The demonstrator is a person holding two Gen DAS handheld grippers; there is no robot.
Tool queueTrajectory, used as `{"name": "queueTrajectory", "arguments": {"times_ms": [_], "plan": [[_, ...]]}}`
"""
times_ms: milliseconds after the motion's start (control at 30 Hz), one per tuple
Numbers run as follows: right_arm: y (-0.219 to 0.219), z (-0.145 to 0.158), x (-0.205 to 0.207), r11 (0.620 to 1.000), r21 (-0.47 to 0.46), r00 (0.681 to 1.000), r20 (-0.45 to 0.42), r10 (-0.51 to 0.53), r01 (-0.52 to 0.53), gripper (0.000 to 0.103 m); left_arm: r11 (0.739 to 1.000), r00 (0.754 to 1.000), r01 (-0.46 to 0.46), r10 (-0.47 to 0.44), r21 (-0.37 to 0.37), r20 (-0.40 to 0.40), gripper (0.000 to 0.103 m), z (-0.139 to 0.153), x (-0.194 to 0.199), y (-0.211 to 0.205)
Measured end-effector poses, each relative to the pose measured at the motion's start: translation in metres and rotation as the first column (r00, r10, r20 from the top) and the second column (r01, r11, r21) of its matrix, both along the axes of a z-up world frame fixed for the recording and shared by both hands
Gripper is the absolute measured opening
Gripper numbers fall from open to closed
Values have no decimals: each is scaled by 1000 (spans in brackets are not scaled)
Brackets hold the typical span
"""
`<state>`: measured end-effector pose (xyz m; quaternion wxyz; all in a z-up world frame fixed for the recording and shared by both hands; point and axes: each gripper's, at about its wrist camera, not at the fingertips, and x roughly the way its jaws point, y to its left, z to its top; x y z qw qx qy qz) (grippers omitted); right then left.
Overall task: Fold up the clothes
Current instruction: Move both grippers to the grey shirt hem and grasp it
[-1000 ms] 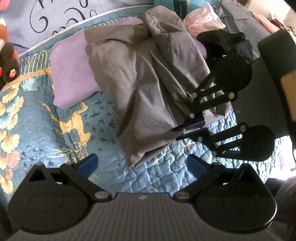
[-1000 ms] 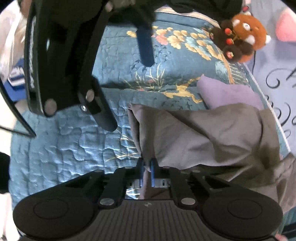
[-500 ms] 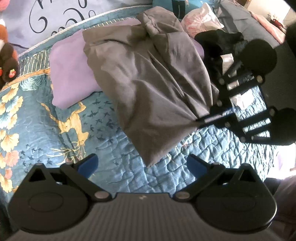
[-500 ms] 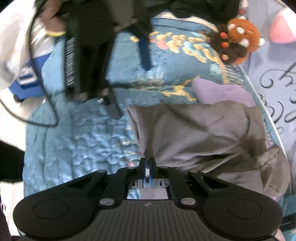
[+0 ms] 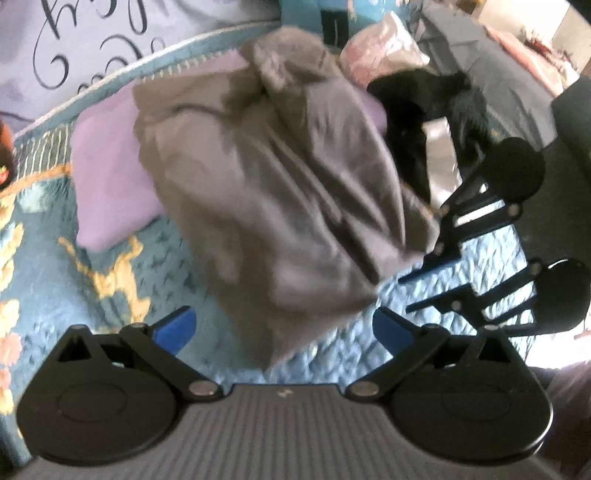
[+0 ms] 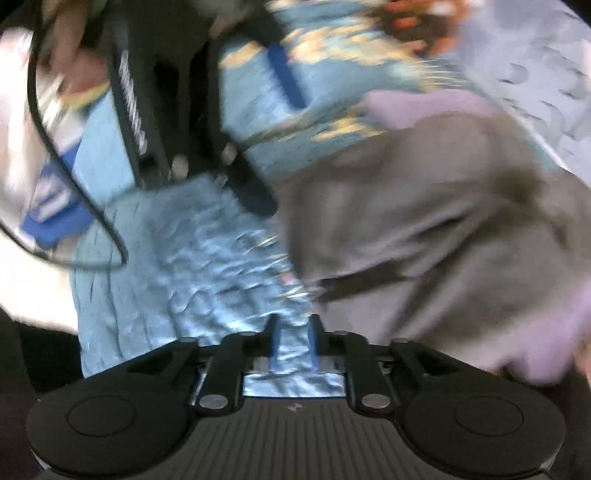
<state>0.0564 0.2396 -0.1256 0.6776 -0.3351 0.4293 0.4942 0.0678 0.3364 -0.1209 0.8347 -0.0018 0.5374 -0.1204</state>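
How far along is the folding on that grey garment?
Early. Done: nothing reads as a neat fold; the grey garment lies rumpled on the blue quilt. In hand: neither gripper holds cloth; the right gripper and left gripper are both open. Left: flatten and fold it, then the black garment.

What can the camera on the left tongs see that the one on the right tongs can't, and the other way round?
Only the left view shows a black garment, a pale pink bundle behind it, and the right tongs from outside, fingers parted near the grey cloth's edge.

Only the right view shows a hand gripping the left tongs, a black cable, and a blurred orange soft toy.

Both show the crumpled grey garment lying over a lilac one on the blue patterned quilt.
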Motion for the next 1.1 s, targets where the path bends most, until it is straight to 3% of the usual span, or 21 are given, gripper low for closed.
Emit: {"name": "queueTrajectory", "arguments": {"times_ms": [33,133,233,333,367,433,500,633,867,967,1100], "plan": [[-8,9,8,998,29,998,7,-60,59,34,1000,1000,-2,2,-10,13,103,2,6,-1],[-28,34,41,969,111,974,28,-225,220,36,999,998,21,-20,-26,51,103,6,26,-8],[-39,55,84,929,171,939,45,-341,330,43,999,992,48,-50,15,113,103,13,49,-16],[-39,65,131,902,194,916,41,-399,385,50,1000,988,-22,22,-7,154,103,17,77,-9],[-38,67,146,893,186,904,47,-425,410,57,998,986,-54,57,-19,154,103,15,85,-4],[-39,68,174,866,175,875,40,-482,469,58,991,983,-131,133,-25,129,103,9,107,9],[-46,65,196,813,192,831,-30,-556,551,65,981,974,-194,196,-25,113,103,6,125,24],[-68,51,235,684,192,709,-237,-664,704,65,960,956,-274,279,-67,94,103,6,152,59],[-85,17,280,601,174,600,-480,-640,780,65,913,924,-378,383,-156,9,103,-17,199,121],[-80,9,287,636,180,625,-505,-595,750,65,894,931,-359,363,-267,-34,103,-35,216,137],[-69,5,290,678,210,674,-496,-547,704,65,919,969,-242,244,-312,-33,103,-50,234,128]]}}
